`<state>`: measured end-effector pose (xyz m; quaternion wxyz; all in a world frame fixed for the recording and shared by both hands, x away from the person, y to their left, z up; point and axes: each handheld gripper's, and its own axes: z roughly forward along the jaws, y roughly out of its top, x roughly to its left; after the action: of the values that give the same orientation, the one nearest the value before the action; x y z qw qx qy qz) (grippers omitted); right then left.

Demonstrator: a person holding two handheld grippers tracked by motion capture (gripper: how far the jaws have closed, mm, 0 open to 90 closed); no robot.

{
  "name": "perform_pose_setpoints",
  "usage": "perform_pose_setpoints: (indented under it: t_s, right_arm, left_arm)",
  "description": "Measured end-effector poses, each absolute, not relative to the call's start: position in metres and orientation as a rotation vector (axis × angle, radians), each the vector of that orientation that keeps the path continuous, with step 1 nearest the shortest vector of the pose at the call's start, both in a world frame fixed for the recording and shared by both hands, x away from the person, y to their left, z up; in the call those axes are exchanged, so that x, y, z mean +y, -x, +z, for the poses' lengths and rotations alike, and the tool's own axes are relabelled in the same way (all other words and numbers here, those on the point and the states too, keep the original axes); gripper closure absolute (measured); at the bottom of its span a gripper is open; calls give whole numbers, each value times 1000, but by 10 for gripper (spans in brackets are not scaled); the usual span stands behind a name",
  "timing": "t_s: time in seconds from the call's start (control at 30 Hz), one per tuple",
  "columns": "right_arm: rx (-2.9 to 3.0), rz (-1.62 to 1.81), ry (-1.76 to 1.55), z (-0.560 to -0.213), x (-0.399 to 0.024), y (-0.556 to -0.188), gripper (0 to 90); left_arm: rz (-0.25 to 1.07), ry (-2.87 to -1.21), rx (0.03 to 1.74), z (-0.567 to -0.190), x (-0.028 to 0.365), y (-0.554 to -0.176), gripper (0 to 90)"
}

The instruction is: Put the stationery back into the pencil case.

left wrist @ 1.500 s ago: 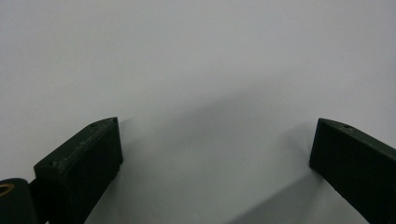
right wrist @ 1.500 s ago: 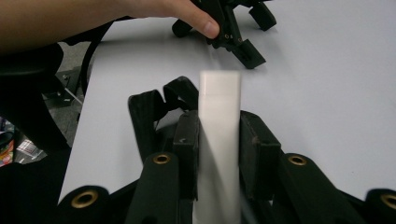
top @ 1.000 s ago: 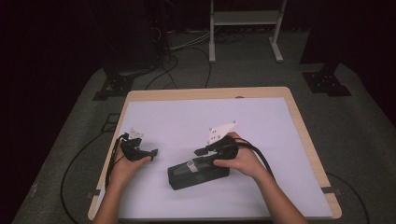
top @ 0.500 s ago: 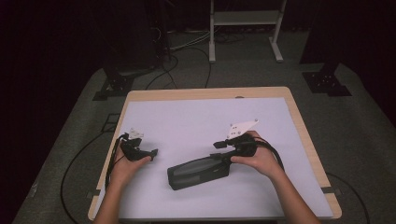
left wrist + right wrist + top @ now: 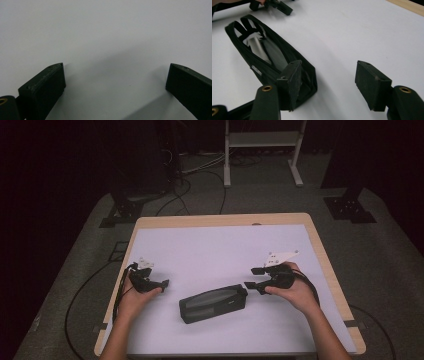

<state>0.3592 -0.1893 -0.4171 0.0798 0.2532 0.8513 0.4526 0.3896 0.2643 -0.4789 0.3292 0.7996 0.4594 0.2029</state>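
A black zippered pouch (image 5: 212, 303) lies on the white table cover (image 5: 215, 250) near the front middle. In the right gripper view the pouch (image 5: 270, 60) is unzipped, with something grey and silvery inside. My right gripper (image 5: 254, 277) stands open just right of the pouch's right end, nothing between its jaws; its own view has the gap (image 5: 328, 75) over bare cover beside the pouch's end. My left gripper (image 5: 162, 283) rests at the table's left, open, well left of the pouch. In its own view its jaws (image 5: 113, 82) are wide apart over bare white cover.
The wooden table edge (image 5: 320, 250) frames the white cover. Beyond the table lie cables (image 5: 200, 167) on grey floor, a white stand (image 5: 262, 145) and dark equipment bases (image 5: 350, 207). The far half of the table holds nothing. The left gripper (image 5: 278, 6) lies beyond the pouch in the right gripper view.
My right gripper has let go of the pouch and drawn back to the right, off its end. The pouch lies flat where it was. The left gripper has stayed still.
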Motion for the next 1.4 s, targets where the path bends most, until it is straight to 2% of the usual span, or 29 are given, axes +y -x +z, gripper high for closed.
perform_pose_setpoints:
  t_s: [1.4]
  right_arm:
    - [2365,1025,-1138,-466,-290,-347,298]
  left_arm:
    - [534,-2094,1199,-479,264,-390,16]
